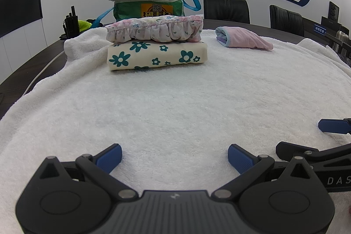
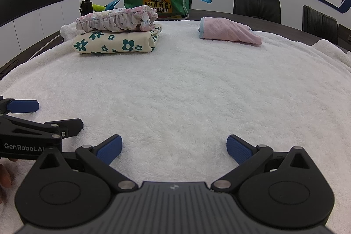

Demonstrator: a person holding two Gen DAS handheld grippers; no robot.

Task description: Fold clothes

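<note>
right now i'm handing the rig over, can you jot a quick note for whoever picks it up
Left gripper: jaws open, empty, low over the white towel.
Right gripper: jaws open, empty, beside the left one.
Done: cream flower-print garment lies folded at the far left of the towel, with the ruffled floral piece folded on top of it. The pink garment lies folded by itself at the far right.
Left: the green bag behind the stack is open with pale cloth showing at its top, probably more to fold. Nothing lies in front of the grippers.
</note>
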